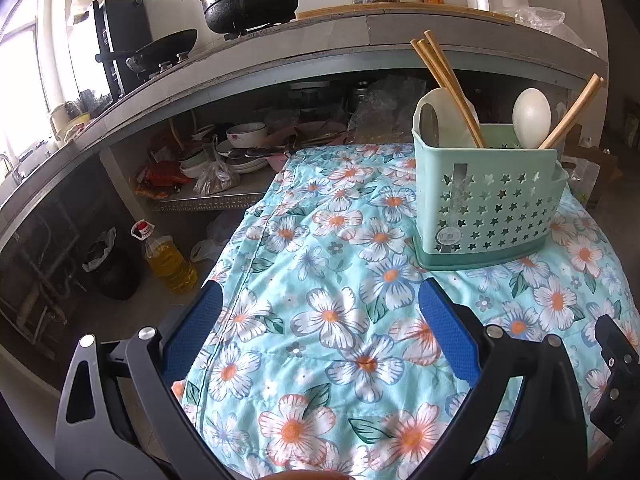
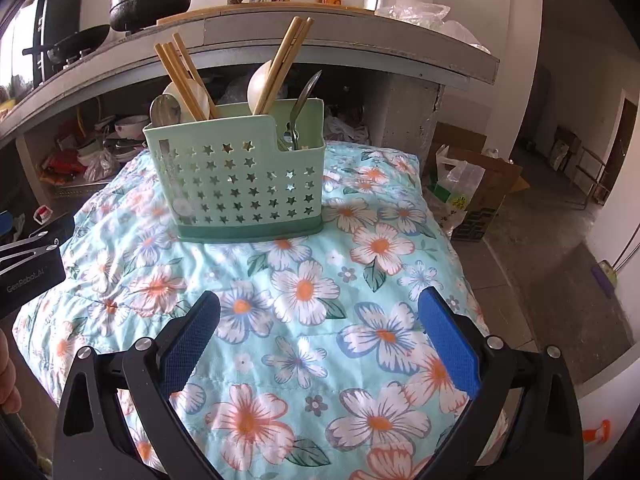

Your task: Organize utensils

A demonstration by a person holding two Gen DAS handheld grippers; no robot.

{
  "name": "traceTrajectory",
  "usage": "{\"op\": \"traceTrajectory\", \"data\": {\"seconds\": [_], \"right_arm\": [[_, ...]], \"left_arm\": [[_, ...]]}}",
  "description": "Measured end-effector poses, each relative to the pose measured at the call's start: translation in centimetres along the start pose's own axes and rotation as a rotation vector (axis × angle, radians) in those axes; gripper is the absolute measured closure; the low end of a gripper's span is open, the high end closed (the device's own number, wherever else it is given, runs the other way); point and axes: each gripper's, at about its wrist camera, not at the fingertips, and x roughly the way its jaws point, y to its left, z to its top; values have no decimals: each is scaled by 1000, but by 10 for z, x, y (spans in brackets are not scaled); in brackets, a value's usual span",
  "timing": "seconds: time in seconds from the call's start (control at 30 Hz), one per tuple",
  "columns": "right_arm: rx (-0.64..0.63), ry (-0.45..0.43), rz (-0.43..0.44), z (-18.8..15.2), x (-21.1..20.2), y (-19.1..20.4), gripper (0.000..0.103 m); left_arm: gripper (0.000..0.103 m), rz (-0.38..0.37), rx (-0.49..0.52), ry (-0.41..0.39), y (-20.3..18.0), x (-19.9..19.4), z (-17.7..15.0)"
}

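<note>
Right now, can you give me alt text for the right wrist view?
A mint-green utensil caddy holding chopsticks and spoons stands on a floral cloth. The right gripper hangs open and empty in front of it.

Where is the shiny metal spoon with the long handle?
In the right wrist view, the metal spoon stands in the green basket's lower right compartment, beside the chopsticks.

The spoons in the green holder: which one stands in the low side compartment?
The slim metal spoon. It stands alone in the low right-hand pocket of the green holder, while the round metal spoon shares the tall section with the wooden chopsticks.
</note>
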Motion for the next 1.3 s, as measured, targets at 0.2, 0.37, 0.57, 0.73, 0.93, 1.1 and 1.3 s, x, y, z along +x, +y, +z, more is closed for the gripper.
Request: {"op": "traceTrajectory", "data": {"seconds": [0.2, 0.37, 0.57, 0.73, 0.93, 1.1, 1.3], "right_arm": [[8, 14, -5, 3, 4, -3, 7], [7, 13, -10, 4, 4, -3, 7], [2, 16, -12, 4, 5, -2, 7], [1, 17, -11, 4, 5, -2, 7], [2, 16, -12, 5, 4, -2, 7], [2, 15, -13, 5, 4, -3, 7], [-1, 11, -16, 6, 3, -3, 7]], "left_arm": [[8, -10, -18, 22, 0, 6, 1], [8, -16, -22, 28, 0, 8, 1], [8, -20, -35, 41, 1, 10, 0], [9, -20, -37, 44, 2, 10, 0], [8, -20, -45, 55, 2, 12, -2], [8, -20, -47, 60, 2, 12, -2], [9, -24, -48, 62, 2, 12, -2]]}}
